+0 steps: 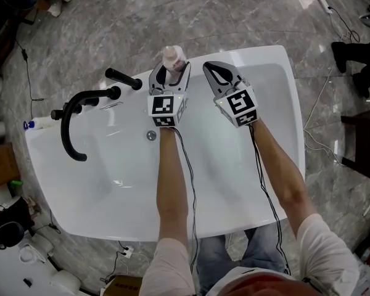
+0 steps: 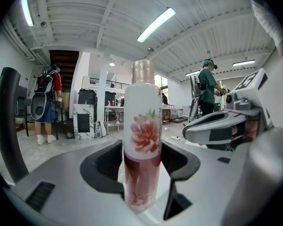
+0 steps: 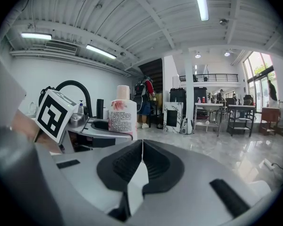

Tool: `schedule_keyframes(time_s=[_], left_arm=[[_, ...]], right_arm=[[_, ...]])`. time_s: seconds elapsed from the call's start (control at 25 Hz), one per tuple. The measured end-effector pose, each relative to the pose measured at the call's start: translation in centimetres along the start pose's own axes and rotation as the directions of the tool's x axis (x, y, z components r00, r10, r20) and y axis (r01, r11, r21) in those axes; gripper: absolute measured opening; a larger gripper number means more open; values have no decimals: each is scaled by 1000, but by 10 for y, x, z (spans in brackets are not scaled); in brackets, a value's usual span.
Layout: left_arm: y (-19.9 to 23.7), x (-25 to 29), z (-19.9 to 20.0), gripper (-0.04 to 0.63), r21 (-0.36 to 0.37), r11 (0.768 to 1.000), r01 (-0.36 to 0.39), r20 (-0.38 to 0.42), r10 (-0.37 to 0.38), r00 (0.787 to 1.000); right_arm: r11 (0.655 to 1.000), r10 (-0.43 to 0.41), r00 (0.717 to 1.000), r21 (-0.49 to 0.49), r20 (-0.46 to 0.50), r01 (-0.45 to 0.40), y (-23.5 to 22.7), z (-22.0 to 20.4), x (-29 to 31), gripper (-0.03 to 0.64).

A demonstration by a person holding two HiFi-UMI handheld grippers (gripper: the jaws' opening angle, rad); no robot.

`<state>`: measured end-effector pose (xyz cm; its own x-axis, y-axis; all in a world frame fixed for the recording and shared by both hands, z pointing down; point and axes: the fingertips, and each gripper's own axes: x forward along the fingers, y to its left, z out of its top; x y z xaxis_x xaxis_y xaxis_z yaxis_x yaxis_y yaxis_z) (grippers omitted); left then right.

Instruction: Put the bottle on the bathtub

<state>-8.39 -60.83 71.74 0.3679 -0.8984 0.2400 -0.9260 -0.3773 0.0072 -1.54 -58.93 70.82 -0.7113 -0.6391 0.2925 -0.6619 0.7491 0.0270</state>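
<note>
Bottle [image 2: 142,140] look: tall and slim, white body with a pink flower print, dark red lower part, pale pink cap; on the back side a label with small print, too small to read.
Bottle place: upright between the jaws of the left gripper [image 1: 172,68], at the far rim of the bathtub [image 1: 265,57], near the middle of that rim; whether resting on the rim or held just above it, not possible to tell.
Left gripper: jaws closed on the bottle's lower half, one black pad pressing on each side.
Right gripper [image 1: 211,66]: jaws pressed together, nothing between them; just beside the left gripper, above the same rim.
Faucet [image 1: 74,119]: black, curved, at the left end of the bathtub, apart from the bottle.
</note>
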Motion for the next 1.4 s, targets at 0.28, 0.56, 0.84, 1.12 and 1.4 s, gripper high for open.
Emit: schedule_keyframes(time_s=[0.28, 0.56, 0.84, 1.12, 1.4], left_arm=[[1, -7, 7, 311, -30, 999, -12, 10, 12, 1000], [-9, -32, 16, 319, -55, 998, -20, 21, 22, 1000], [-27, -72, 42, 316, -69, 998, 2, 46, 1, 999], [-54, -118, 85, 183, -58, 998, 11, 87, -6, 996], [-73, -166, 125, 29, -63, 998, -6, 109, 13, 994]], right_arm=[[1000, 1, 1000, -7, -2, -1, -1, 5, -5, -3], [1000, -2, 1000, -11, -1, 2, 1, 16, -19, -3], [1000, -15, 1000, -23, 23, 15, 8, 45, -51, -3], [1000, -9, 998, -21, 59, 10, 26, 83, -101, -5], [1000, -21, 995, 23, 98, 19, 45, 124, -151, -6]])
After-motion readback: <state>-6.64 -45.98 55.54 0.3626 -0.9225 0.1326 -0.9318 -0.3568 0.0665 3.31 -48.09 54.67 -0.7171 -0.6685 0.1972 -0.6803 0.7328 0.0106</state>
